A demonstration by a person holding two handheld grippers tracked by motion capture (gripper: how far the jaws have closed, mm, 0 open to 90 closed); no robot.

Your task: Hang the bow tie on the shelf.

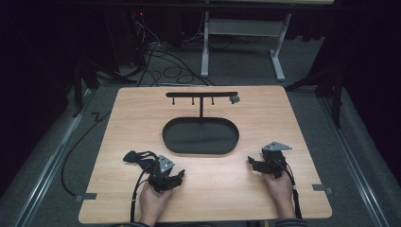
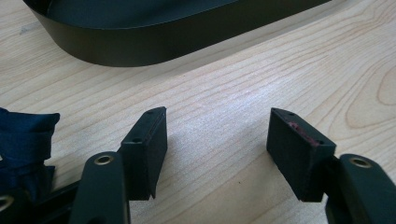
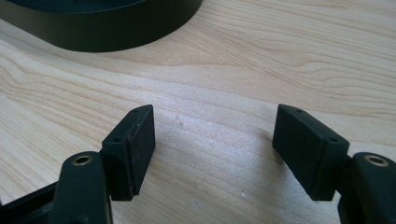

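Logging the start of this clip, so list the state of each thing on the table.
Left tool: open, empty, low over the table.
Right tool: open, empty.
Oval tray: empty, flat.
Hook stand: upright at the tray's back; something small and grey by its right end.
Dark cloth: crumpled beside the left tool.

A dim lab or recording room: a bare wooden tabletop (image 1: 283,123) on grey carpet (image 1: 47,156), loose cables (image 1: 161,66) on the floor, a white metal stand (image 1: 279,52), and black curtains (image 1: 373,71) around.
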